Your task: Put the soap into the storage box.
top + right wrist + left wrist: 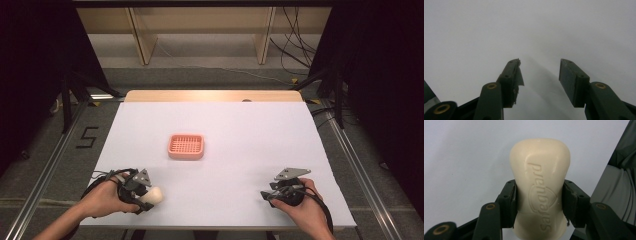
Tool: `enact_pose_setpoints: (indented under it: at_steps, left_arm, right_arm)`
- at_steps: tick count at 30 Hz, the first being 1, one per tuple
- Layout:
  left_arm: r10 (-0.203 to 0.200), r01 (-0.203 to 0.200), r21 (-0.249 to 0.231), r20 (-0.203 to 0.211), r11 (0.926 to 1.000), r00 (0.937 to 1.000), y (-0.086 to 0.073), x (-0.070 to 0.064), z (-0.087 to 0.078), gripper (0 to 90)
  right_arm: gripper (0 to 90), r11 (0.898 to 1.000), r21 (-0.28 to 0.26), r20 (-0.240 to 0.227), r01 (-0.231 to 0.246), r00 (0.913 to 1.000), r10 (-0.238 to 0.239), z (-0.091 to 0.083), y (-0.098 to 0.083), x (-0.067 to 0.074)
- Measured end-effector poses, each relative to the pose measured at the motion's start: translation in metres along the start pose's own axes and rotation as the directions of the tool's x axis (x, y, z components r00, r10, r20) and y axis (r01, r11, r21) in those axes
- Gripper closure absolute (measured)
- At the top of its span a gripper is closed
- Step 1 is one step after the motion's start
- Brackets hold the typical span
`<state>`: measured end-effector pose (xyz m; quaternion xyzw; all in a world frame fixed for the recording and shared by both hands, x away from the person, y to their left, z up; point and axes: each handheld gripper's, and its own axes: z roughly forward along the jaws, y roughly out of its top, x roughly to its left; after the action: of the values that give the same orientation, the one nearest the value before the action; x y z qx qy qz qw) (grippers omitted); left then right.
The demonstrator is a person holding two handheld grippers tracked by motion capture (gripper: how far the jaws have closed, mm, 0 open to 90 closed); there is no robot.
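We have the bar of soap [540, 187] clamped in the left gripper [539, 202], its jaws closed on the bar's narrow waist with the rounded end sticking out ahead. In the high view the soap [154, 195] sits low over the white desk [240, 135] at its near left corner, well apart from the pink basket [186, 146] near the middle. We judge the bar to be stiff and fairly light, but smooth and likely slippery, so the pinched-in waist is the right place to hold it: the wider ends keep it from sliding out. Squeezing harder could dent or mark it.

Our left hand [107, 200] wraps the gripper from behind, forearm coming in from the lower left, the jaws pointing right and slightly forward. The right gripper [272, 195] rests near the desk's near right edge in our right hand [300, 205], pointing left; its jaws [539, 80] stand apart with nothing between them.
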<state>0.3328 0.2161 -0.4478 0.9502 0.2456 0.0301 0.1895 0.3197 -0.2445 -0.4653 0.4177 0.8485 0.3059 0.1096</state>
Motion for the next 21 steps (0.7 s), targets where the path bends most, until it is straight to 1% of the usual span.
enact_pose_setpoints:
  at_steps: [1,2,3,4,6,8,9,10,11,12,13,14,15,16,17,18,19,20,21]
  left_arm:
    - [0.002,-0.002,-0.003,-0.007,1.0,1.0,-0.0004,0.001,-0.001,49.5]
    - [-0.032,0.031,-0.023,-0.011,0.9992,0.9994,-0.0015,0.0003,-0.0001,49.5]
    - [-0.027,0.026,-0.036,-0.025,0.999,0.9993,-0.0017,0.0015,0.0002,49.5]
    - [-0.06,0.058,-0.067,-0.029,0.9961,0.9978,-0.0023,0.0004,0.0014,49.5]
    - [-0.077,0.073,-0.091,-0.043,0.9932,0.9961,-0.0031,0.0016,0.0004,49.5]
    - [-0.083,0.078,-0.093,-0.048,0.9926,0.9954,-0.0034,0.0028,-0.0012,49.6]
    - [-0.09,0.084,-0.11,-0.051,0.9904,0.9946,-0.0035,0.0029,-0.0018,49.6]
    - [-0.099,0.092,-0.123,-0.054,0.9882,0.9937,-0.004,0.0038,-0.0025,49.5]
    - [-0.093,0.085,-0.127,-0.058,0.9883,0.994,-0.0039,0.0044,-0.0032,49.6]
    - [-0.091,0.082,-0.136,-0.063,0.9874,0.9938,-0.004,0.0048,-0.0035,49.6]
    - [-0.105,0.095,-0.137,-0.068,0.986,0.9922,-0.004,0.0045,-0.0041,49.6]
    - [-0.129,0.116,-0.163,-0.076,0.9798,0.9887,-0.0039,0.0038,-0.0032,49.6]
    - [-0.125,0.108,-0.179,-0.085,0.9779,0.9886,-0.0041,0.0044,-0.0036,49.6]
    - [-0.141,0.122,-0.194,-0.084,0.9733,0.9865,-0.004,0.0046,-0.0041,49.6]
    - [-0.139,0.12,-0.192,-0.085,0.974,0.9867,-0.0037,0.0052,-0.005,49.6]
    - [-0.15,0.128,-0.203,-0.092,0.9707,0.9844,-0.0036,0.0053,-0.0048,49.6]
    - [-0.147,0.127,-0.201,-0.088,0.9714,0.9852,-0.0035,0.0059,-0.006,49.6]
    - [-0.145,0.123,-0.213,-0.092,0.9693,0.9851,-0.0037,0.0062,-0.0053,49.6]
    - [-0.149,0.126,-0.219,-0.093,0.9675,0.9844,-0.0037,0.0062,-0.0051,49.6]
  right_arm:
    - [51.3,1.0,0.001,-0.003,-0.007,1.0,0.007,-0.0004,0.0005,0.0004]
    - [51.3,0.999,-0.038,-0.001,0.002,1.0,-0.002,0.0028,-0.0004,-0.0002]
    - [51.3,1.0,-0.028,-0.001,0.001,1.0,-0.001,0.0022,-0.0003,0.0001]
    - [51.3,1.0,-0.018,-0.001,-0.003,1.0,0.003,0.0016,-0.0001,0.0005]
    - [51.2,1.0,-0.022,-0.001,-0.001,1.0,0.001,0.0017,-0.0002,0.0003]
    - [51.2,1.0,-0.018,-0.002,-0.009,1.0,0.009,0.0013,-0.0001,0.0005]
    - [51.2,1.0,-0.012,-0.005,-0.024,0.9997,0.024,0.0011,-0.0001,0.0014]
    - [51.1,1.0,-0.012,-0.005,-0.023,0.9997,0.023,0.0012,-0.0001,0.0013]
    - [51.1,1.0,-0.01,-0.006,-0.022,0.9997,0.022,0.0013,-0.0002,0.0014]
    - [51.1,1.0,-0.022,-0.001,-0.002,1.0,0.002,0.002,-0.0001,0.0002]
    - [51.0,1.0,-0.02,-0.002,-0.006,1.0,0.006,0.0019,0.0,0.0005]
    - [51.0,1.0,-0.028,0.006,0.014,0.9999,-0.014,0.0029,-0.0004,-0.0005]
    - [51.0,1.0,-0.028,0.008,0.015,0.9999,-0.015,0.0031,-0.0004,-0.0005]
    - [51.0,1.0,-0.027,0.008,0.016,0.9998,-0.016,0.0031,-0.0004,-0.0005]
    - [51.0,1.0,-0.027,0.007,0.014,0.9999,-0.014,0.003,-0.0005,-0.0005]
    - [51.0,1.0,-0.028,0.007,0.014,0.9999,-0.014,0.003,-0.0005,-0.0005]
    - [51.0,1.0,-0.026,0.006,0.015,0.9999,-0.015,0.0027,-0.0005,-0.0005]
    - [51.0,1.0,-0.028,0.006,0.012,0.9999,-0.012,0.0029,-0.0006,-0.0004]
    - [51.0,1.0,-0.022,-0.002,-0.004,1.0,0.004,0.0019,-0.0003,0.0004]
